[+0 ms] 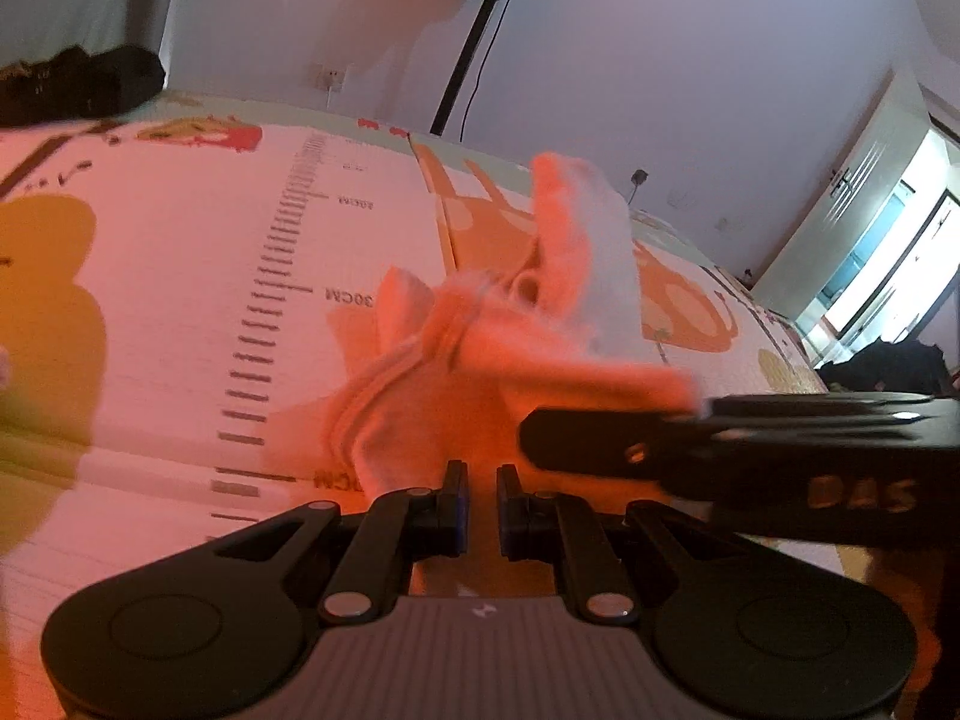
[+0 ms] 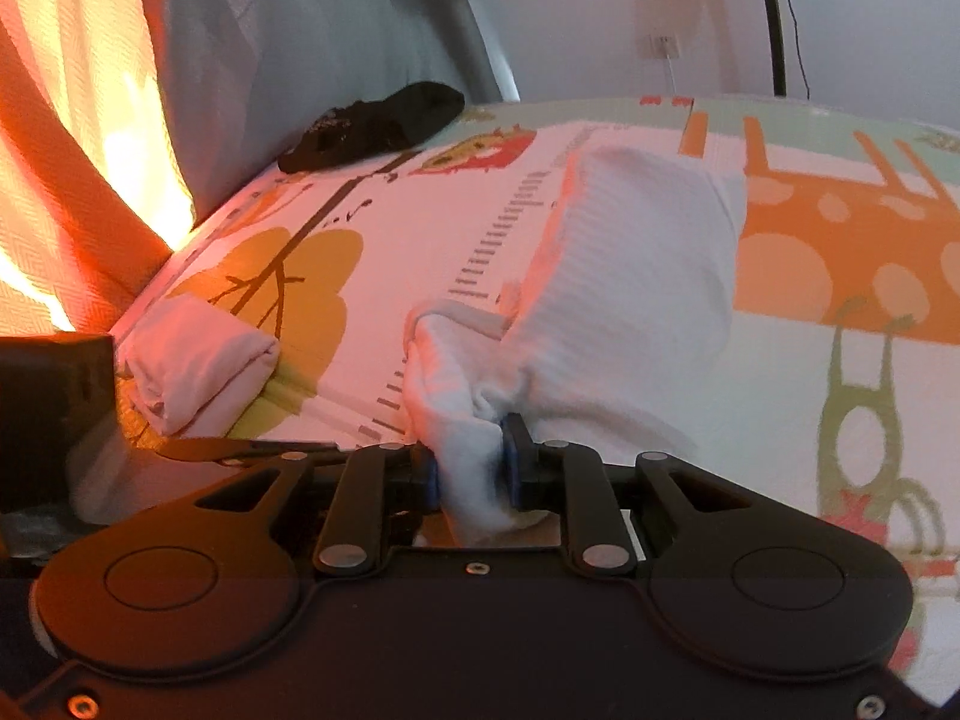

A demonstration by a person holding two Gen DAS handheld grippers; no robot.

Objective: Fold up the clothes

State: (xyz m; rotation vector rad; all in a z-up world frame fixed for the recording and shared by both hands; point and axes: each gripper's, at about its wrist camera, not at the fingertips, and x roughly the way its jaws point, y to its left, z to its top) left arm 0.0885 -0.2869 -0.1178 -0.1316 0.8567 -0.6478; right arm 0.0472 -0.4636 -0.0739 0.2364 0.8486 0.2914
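A white ribbed garment [image 2: 636,276] lies bunched on a printed play mat [image 2: 840,390], one end lifted. My right gripper [image 2: 474,468] is shut on a gathered fold of it, and the cloth fills the gap between the blue pads. In the left wrist view the same garment [image 1: 576,252] looks pink in the light and rises in a peak. The right gripper [image 1: 600,432] comes in from the right, with cloth draped at its fingers. My left gripper [image 1: 482,504] has its jaws nearly together, and the garment's near edge runs down into the narrow gap.
A folded white cloth [image 2: 198,360] sits at the mat's left edge. A black garment lies at the far corner [image 2: 378,126] [image 1: 78,84]. A curtain [image 2: 288,48] hangs behind. A fan stand [image 1: 474,42] is by the wall, and a dark pile [image 1: 882,366] is at the right.
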